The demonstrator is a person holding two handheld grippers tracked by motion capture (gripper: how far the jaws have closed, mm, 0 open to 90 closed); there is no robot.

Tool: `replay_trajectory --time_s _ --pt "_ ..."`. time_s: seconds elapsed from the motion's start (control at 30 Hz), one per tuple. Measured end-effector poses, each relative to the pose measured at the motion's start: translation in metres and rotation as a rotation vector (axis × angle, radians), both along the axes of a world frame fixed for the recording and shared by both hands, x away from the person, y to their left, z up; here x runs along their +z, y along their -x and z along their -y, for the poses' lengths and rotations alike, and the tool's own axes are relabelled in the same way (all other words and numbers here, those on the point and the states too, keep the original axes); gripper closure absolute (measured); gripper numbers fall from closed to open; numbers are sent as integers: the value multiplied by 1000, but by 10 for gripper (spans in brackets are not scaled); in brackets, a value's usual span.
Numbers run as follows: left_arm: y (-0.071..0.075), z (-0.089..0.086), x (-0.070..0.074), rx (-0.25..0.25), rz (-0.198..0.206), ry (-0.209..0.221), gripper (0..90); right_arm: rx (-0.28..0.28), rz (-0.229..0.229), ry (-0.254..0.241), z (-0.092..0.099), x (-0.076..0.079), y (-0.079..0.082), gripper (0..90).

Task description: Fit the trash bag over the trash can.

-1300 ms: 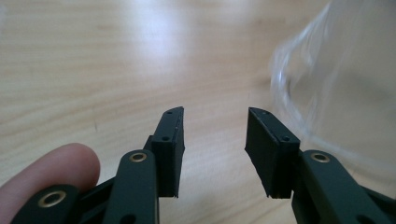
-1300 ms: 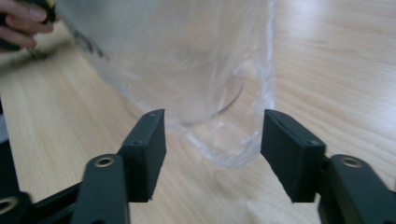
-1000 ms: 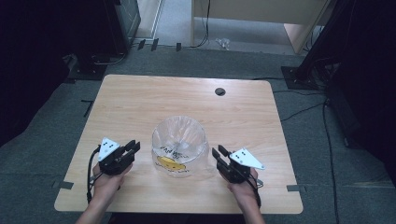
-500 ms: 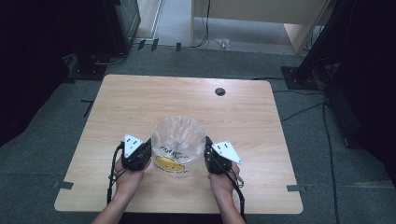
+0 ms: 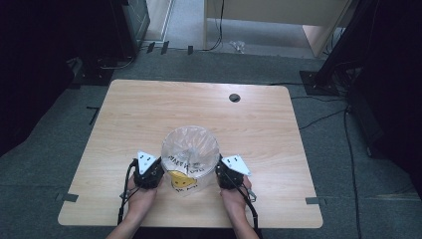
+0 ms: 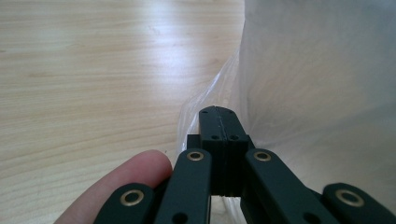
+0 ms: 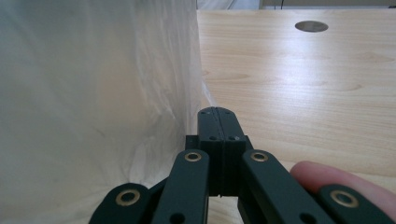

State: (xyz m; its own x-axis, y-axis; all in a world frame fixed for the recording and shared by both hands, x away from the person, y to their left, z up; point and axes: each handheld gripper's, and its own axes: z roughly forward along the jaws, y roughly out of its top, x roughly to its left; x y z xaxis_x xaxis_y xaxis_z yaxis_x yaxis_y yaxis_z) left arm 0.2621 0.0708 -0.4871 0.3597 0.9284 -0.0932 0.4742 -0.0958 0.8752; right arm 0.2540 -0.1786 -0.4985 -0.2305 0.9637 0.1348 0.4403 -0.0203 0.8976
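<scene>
Clear plastic bag (image 5: pixel 190 158), between both closed hand-held grippers

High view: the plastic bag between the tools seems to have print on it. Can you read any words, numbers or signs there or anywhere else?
Plastic bag: a row of dark letters on its near side, too blurred to read.
Plastic bag, under the letters: a yellow mark, maybe a smiling face; no words readable.
Table, left tool, right tool: no text.

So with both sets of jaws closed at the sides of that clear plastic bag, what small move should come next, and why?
Probably a short, even lift with both hands. The left gripper looks pinched on a fold of the plastic bag; the right gripper sits shut against its other side, so a test lift would show whether both hold.
</scene>
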Motion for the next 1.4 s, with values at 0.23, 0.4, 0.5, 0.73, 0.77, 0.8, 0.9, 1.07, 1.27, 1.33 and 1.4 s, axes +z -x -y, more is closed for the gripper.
replay_trajectory --time_s 0.23,0.4,0.5,0.73,0.77,0.8,0.9,1.07,1.27,1.33,1.4 --pt "2 0 -4 -4 -1 -29 900 15 -5 12 1 -4 0 900" --pt "-3 -18 -2 -13 -31 1 625 56 1 10 11 0 1 900" --pt "-3 -31 -1 -19 -42 0 484 80 12 11 21 7 2 900" --pt "0 -65 -7 -9 -99 -39 229 219 -7 -87 49 28 -1 900" --pt "0 -70 -9 -2 -114 -47 195 223 3 -84 53 32 -1 900" --pt "0 -75 -11 4 -129 -60 176 233 9 -79 56 36 -2 900" --pt "1 -93 -15 20 -165 -76 115 262 32 -62 64 48 -3 900" --pt "5 -120 -19 56 -204 -106 70 286 87 -8 70 70 -5 900" --pt "9 -141 -25 89 -230 -147 10 418 145 13 62 97 -11 900" --pt "10 -145 -26 99 -242 -149 10 461 156 23 57 106 -13 900" --pt "11 -147 -28 99 -249 -175 10 502 170 41 51 114 -15 900"
